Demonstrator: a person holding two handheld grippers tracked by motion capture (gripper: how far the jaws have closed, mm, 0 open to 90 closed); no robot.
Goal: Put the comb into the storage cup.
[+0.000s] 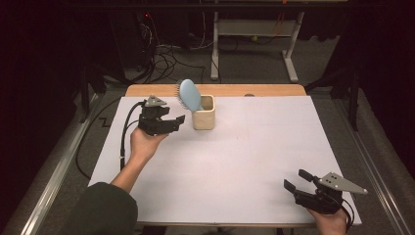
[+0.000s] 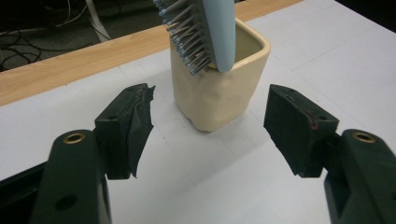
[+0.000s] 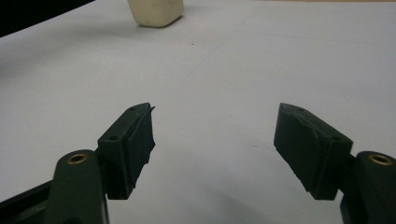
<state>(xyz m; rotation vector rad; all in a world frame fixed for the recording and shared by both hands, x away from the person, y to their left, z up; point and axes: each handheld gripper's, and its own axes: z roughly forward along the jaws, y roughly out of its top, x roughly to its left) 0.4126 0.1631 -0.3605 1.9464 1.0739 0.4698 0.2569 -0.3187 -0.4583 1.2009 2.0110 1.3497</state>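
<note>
A cream square cup stands near the far edge of the white table top. A light blue hairbrush stands in it, head up and leaning left, bristles facing left. My left gripper is just left of the cup, open, nothing between its jaws; the cup lies a short way beyond its tips. My right gripper rests low at the table's near right corner, open and empty, pointing toward the cup far off.
A wooden strip runs along the table's far edge. Beyond it are a white desk frame and loose cables on the floor. A metal rail borders the left side.
</note>
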